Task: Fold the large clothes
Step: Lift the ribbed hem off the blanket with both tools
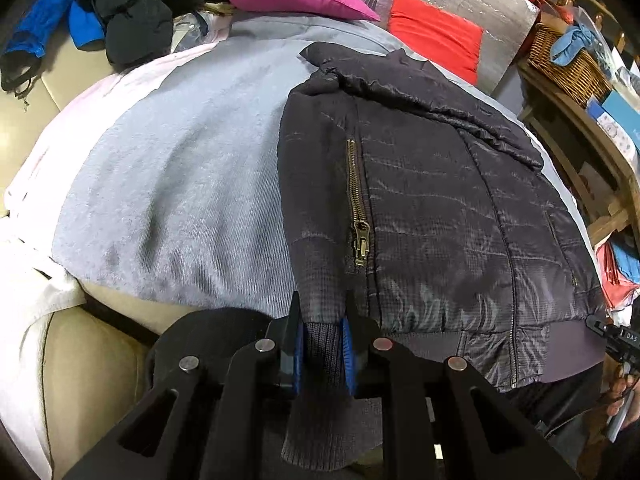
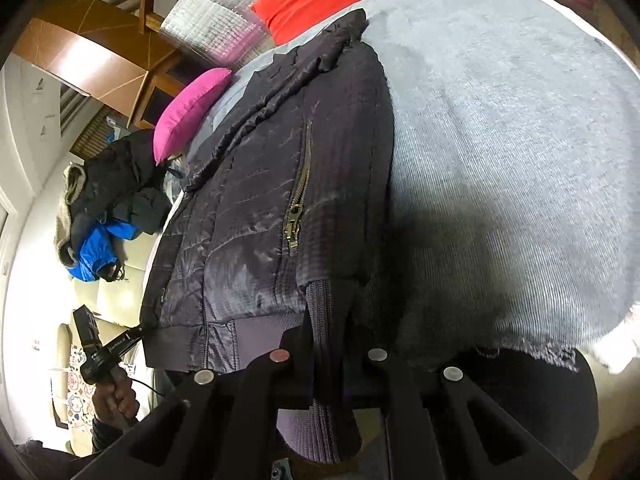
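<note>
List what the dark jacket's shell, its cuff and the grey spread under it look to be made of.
Dark jacket: its shell is a thin, slightly glossy synthetic, probably quilted nylon or polyester, with shiny stitched channels and a brass-coloured metal zip.
Cuff: matte ribbed knit, vertical ribs visible.
Grey spread: soft, matte, finely ribbed fabric, possibly fleece or corduroy; fibre unclear.

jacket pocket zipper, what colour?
Brass/antique gold zipper on the dark jacket; clearest in the left wrist view.
</note>
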### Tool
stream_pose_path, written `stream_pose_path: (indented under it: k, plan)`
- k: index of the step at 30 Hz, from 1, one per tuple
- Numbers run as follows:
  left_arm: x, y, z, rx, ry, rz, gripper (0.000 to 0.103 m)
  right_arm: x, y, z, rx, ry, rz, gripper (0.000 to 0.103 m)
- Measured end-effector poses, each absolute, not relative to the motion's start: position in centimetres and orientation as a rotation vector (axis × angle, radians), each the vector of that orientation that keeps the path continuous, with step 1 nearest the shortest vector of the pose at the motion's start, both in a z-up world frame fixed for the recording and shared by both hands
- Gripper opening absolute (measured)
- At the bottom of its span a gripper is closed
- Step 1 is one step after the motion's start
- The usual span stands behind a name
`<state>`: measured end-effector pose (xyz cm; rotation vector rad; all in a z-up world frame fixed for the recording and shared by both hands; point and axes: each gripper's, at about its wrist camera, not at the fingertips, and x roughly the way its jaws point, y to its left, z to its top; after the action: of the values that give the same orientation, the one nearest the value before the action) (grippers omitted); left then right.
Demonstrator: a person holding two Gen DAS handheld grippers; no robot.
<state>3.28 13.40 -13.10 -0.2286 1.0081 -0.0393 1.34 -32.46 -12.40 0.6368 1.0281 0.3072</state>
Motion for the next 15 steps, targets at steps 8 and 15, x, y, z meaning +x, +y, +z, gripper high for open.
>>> stream_pose_path:
  k: [8,15]
  plan:
    - [3.79,13.35,-12.96,-0.223,0.999,-0.044,0.017,0.8,-32.75,-11.95,0.624,1.03,0.315,0.009]
    - [3.95,13.24,-12.43,-0.219,0.986,-0.048,0.017,1.04,-33.12,-11.67,0.62,1.029,0.328,0.009]
